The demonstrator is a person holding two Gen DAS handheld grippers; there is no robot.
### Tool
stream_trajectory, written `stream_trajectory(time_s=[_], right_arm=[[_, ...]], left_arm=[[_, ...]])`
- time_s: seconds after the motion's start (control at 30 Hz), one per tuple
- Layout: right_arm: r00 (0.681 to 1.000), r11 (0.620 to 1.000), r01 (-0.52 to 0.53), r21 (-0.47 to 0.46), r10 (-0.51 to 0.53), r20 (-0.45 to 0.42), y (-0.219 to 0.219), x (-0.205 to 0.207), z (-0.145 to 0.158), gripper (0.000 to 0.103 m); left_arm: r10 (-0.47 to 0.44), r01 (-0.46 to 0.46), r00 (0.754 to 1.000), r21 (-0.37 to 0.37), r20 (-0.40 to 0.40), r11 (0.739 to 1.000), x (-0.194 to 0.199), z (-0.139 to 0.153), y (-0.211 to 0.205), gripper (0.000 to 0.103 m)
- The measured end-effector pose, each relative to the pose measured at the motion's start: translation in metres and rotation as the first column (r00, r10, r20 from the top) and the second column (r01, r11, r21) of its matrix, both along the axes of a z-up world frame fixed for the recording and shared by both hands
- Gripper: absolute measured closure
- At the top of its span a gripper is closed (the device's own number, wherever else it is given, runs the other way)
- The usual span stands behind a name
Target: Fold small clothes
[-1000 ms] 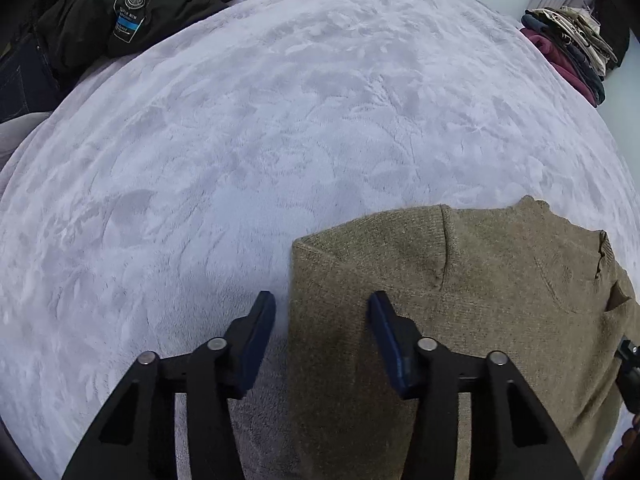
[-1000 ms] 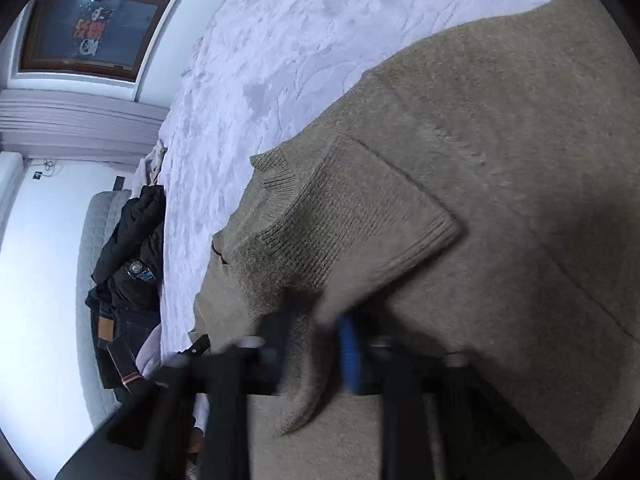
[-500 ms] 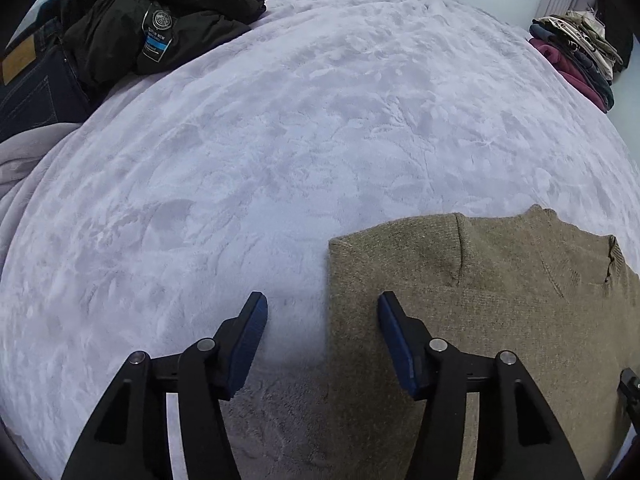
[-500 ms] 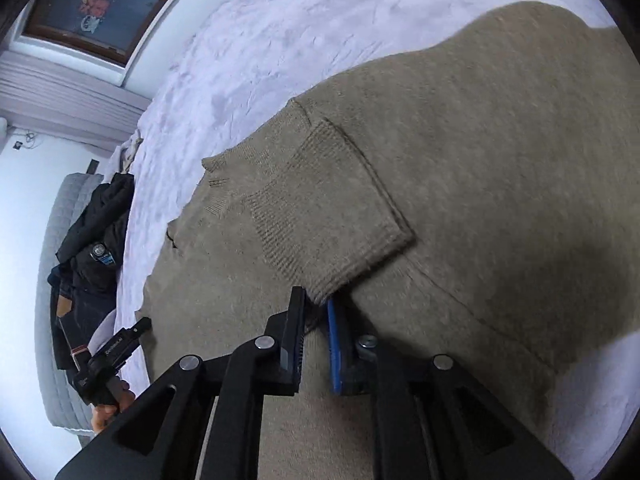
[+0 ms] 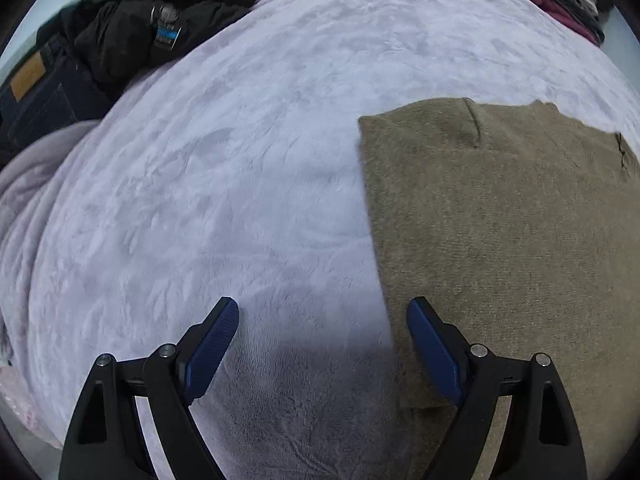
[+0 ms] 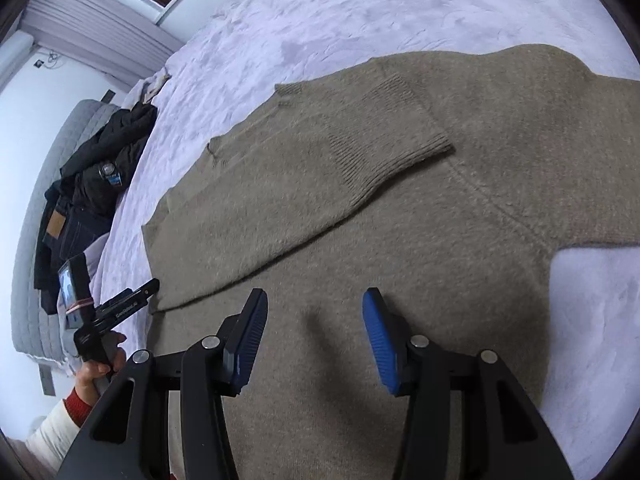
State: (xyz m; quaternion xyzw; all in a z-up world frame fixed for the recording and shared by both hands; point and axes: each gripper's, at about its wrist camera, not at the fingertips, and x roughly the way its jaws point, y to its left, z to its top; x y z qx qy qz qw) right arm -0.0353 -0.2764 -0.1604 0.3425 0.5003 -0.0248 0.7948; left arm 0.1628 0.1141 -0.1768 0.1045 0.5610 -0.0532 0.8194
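Currently: olive knit sweater flat on lavender bed, sleeve folded inward for compactness; left gripper and right gripper fingers spread, empty.

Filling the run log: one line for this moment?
left gripper: open | right gripper: open | sweater: sleeve folded in, flat on bed
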Motion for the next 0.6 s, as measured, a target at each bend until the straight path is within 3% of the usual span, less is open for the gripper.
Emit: stream_trajectory(time_s=[0.17,0.3,0.47,0.6], right_arm=[[1.0,1.0,-0.011,0.013,0.011,-0.022,0.011,-0.017,-0.004,0.05],[0.999,0.999,0.012,0.037,-0.011,-0.037,0.012,-0.033,-0.005,0.049],[0.998,0.998,0.037,0.059,-0.034,-0.048,0.014,-0.054,-0.002,0.044],[0.996,0.994,0.073,0.078,-0.069,-0.05,0.01,-0.073,0.003,0.044]], left_arm=[[0.043,-0.043,0.999,0.052,-0.001,0.998,-0.005,0.005,0.023,0.016],[0.024,-0.024,1.0,0.036,-0.012,0.999,-0.025,0.02,0.024,0.016],[-0.056,0.056,0.997,0.007,-0.055,0.998,-0.066,0.036,-0.006,0.016],[-0.163,0.166,0.984,0.027,-0.073,0.986,-0.097,0.047,-0.052,0.016]])
